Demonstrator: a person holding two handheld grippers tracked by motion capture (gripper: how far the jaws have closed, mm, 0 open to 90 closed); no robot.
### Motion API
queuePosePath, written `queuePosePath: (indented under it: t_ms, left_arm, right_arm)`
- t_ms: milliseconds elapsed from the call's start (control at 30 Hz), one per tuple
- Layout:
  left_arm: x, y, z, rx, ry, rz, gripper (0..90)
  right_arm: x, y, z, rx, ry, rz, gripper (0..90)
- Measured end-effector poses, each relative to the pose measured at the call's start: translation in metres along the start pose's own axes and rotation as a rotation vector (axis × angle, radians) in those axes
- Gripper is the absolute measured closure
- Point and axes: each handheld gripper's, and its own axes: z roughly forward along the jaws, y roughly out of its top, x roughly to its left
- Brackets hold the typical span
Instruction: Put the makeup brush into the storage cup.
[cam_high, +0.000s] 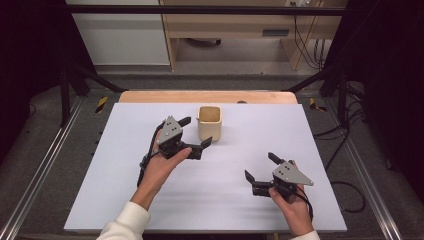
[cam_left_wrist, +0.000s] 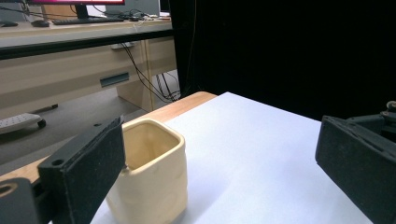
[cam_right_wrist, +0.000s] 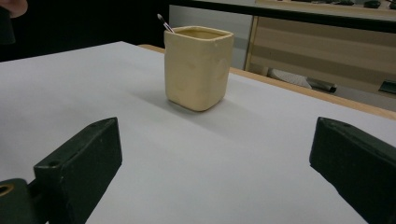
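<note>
High view: one cream cup (cam_high: 210, 122), square with rounded corners, thick-walled, smooth glazed look, upright at the far middle of a pale matte sheet (cam_high: 100, 175) on a wooden table (cam_high: 150, 96). Thin stick (cam_right_wrist: 164, 22) pokes above its rim. Left gripper (cam_high: 194, 133), jaws spread, just beside the cup's left side; near jaw close to its wall. Right gripper (cam_high: 259, 167), jaws spread, well apart at near right. Risk, judged: a jaw nudging the wall could tip or slide the cup on the smooth sheet.
</note>
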Motion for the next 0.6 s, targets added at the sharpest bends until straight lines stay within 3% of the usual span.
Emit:
queuePosePath:
  t_ms: [367,500,600]
  left_arm:
    - [0.005,-0.012,-0.021,-0.003,-0.004,0.0,1.4]
    - [0.005,-0.018,-0.029,-0.013,-0.005,-0.035,1.8]
    - [0.002,-0.021,-0.036,-0.012,-0.007,-0.026,2.0]
  right_arm:
    - [-0.003,0.0,-0.003,-0.009,-0.007,0.001,2.4]
    - [-0.004,0.0,-0.003,-0.008,-0.011,0.001,2.3]
    - [-0.005,0.0,-0.003,-0.007,-0.015,-0.005,2.0]
